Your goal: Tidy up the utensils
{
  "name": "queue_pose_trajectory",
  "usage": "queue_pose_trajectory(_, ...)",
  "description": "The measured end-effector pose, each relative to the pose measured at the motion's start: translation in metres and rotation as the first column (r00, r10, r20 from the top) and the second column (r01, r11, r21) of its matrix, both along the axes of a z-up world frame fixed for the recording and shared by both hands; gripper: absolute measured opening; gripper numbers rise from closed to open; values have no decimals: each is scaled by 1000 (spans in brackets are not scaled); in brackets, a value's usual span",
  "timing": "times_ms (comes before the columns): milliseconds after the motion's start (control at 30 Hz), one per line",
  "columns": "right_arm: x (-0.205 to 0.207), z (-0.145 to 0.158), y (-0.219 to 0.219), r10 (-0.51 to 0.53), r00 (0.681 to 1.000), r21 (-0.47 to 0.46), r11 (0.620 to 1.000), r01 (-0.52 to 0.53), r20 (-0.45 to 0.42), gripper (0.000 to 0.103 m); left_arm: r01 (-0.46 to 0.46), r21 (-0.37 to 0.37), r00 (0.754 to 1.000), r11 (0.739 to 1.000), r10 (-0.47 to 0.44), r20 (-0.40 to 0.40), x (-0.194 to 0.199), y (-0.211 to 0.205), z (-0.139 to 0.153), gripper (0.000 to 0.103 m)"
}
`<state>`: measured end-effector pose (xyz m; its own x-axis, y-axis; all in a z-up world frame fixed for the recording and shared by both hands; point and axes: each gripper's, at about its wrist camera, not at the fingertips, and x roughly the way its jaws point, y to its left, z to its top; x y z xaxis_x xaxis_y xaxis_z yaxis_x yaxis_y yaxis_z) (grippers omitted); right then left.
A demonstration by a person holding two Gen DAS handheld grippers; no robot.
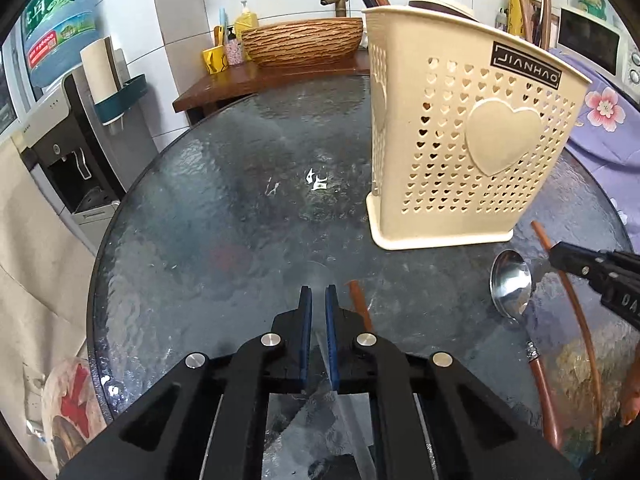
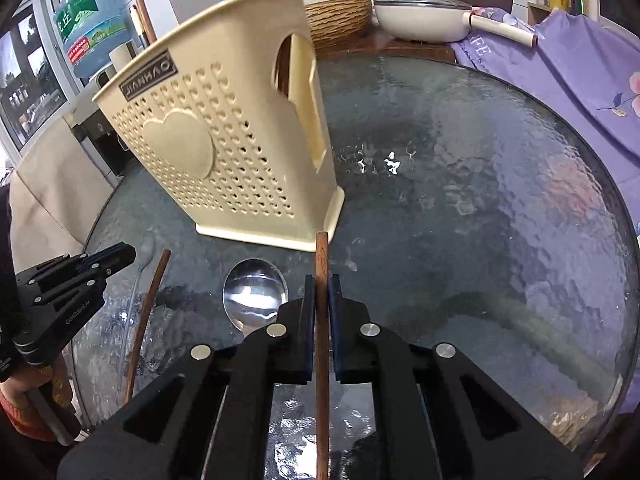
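Right claw (image 2: 319,280): pressed on a brown chopstick (image 2: 322,344), low centre of the right view; stick running straight between the pads, tip just beyond them and pointing to the holder's base.
Left claw (image 1: 319,292): pads nearly together with a thin gap, nothing seen between; low centre of the left view, over bare glass of the counter (image 1: 224,208).
Holder (image 2: 224,140): cream basket with heart holes, upright on the counter, upper left of the right view; opening at top, well above the stick's tip.
Spoon (image 2: 255,294): metal, flat on the glass, just left of the right claw.
Second chopstick (image 2: 146,320): lying on the glass, lower left of the right view, near the left claw.
Risk, slipping: thin smooth stick held by narrow pads; likely to turn or slide out when tilted upright.
Risk, collision: tip low and close to the holder's base; a forward push could shove or tip the light holder.
Risk, missing: opening narrow; stick could strike the rim and drop on the glass.
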<state>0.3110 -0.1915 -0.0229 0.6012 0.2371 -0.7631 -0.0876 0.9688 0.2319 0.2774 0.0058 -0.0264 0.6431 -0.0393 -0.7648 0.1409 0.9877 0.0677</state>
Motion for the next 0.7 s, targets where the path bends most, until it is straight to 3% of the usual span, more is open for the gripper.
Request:
queue_pose_trajectory(100, -1, 2, -4, 0, 1000, 3, 1000, 0, 7, 7, -33, -53, 999, 998, 33, -11, 2, 13, 0, 16)
queue_pose_trajectory(167, -3, 2, -4, 2, 1000, 5, 1000, -2, 5, 7, -39, -42, 999, 998, 39, -11, 2, 16, -1, 33)
queue_pose_trajectory(200, -3, 2, -4, 5, 1000, 7, 1000, -5, 4, 7, -41, -35, 999, 999, 41, -11, 1, 16, -2, 35)
queue_pose_trajectory(700, -12, -5, 1, 19, 1000, 7, 1000, -19, -5, 7, -9, 11, 998, 1000, 10, -68, -2, 2, -20, 37)
